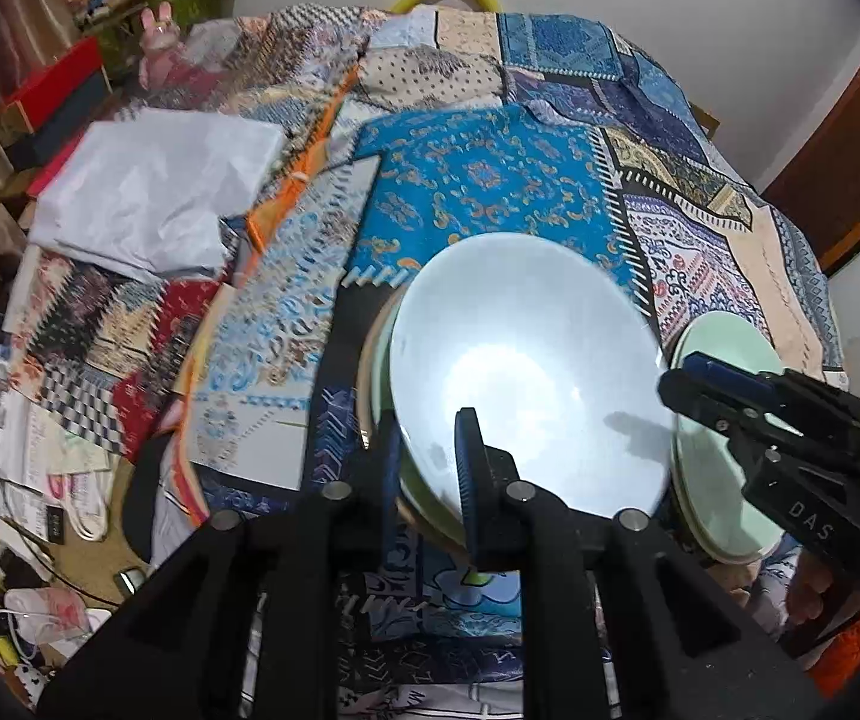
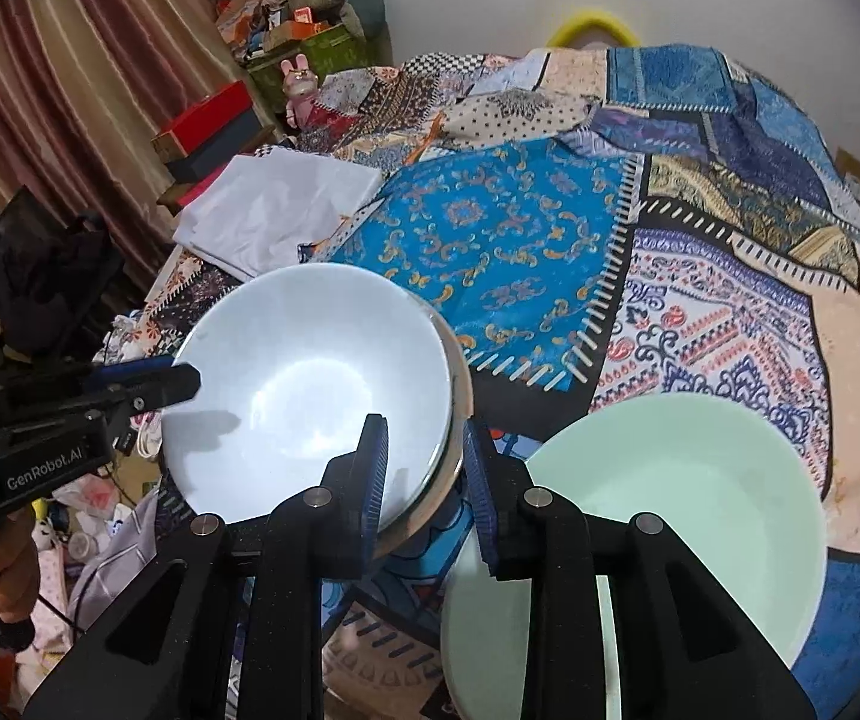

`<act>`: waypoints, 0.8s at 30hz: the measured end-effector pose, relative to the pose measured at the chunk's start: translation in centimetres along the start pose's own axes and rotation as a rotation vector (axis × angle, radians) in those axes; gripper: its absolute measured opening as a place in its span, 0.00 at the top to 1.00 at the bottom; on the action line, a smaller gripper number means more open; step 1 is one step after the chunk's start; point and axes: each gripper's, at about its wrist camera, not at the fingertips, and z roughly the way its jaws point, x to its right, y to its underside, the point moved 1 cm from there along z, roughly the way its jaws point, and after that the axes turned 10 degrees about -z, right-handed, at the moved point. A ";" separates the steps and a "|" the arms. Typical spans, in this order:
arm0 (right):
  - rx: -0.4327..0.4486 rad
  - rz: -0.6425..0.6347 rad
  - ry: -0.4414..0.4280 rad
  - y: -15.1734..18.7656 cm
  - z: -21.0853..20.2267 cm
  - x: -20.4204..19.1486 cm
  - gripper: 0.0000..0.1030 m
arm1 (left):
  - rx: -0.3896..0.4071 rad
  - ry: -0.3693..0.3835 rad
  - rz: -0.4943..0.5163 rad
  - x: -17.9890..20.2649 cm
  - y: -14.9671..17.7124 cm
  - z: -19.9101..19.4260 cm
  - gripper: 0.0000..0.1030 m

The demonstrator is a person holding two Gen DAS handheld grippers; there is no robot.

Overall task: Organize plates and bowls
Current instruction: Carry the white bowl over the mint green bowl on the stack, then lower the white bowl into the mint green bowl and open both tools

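White folded sheet (image 1: 147, 192) lies far left on the patchwork cloth (image 1: 478, 180). I record the left gripper (image 1: 430, 474) closed narrow on the near-left rim of the pale blue bowl (image 1: 526, 360), one finger inside and one outside. That bowl sits near the centre, nested on top of other bowls (image 1: 377, 372) whose rims show beneath it. The right gripper (image 2: 426, 486) is clamped narrow across the same bowl's right rim. A mint green bowl (image 2: 700, 510) stands just beside it to the right, on the cloth, with neither gripper holding it.
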 end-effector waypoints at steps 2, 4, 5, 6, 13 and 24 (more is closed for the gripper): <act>0.004 -0.004 0.005 0.0 -0.2 0.0 0.74 | 0.028 -0.010 0.016 0.1 0.0 -0.6 0.82; 0.009 -0.004 0.009 0.0 -0.4 0.0 0.71 | 0.033 0.005 0.019 0.1 0.0 -1.1 0.82; 0.011 -0.003 0.009 0.1 -0.5 0.1 0.69 | 0.037 0.009 0.019 0.0 0.0 -1.4 0.81; 0.014 -0.003 0.011 0.1 -0.6 0.1 0.63 | 0.046 0.007 0.018 0.0 0.0 -1.6 0.79; 0.019 -0.008 0.017 0.3 -0.5 0.1 0.42 | 0.056 0.011 0.006 -0.4 0.2 -1.8 0.63; -0.036 -0.002 -0.004 0.4 2.0 0.2 0.36 | 0.001 0.025 -0.007 -1.2 1.2 0.5 0.58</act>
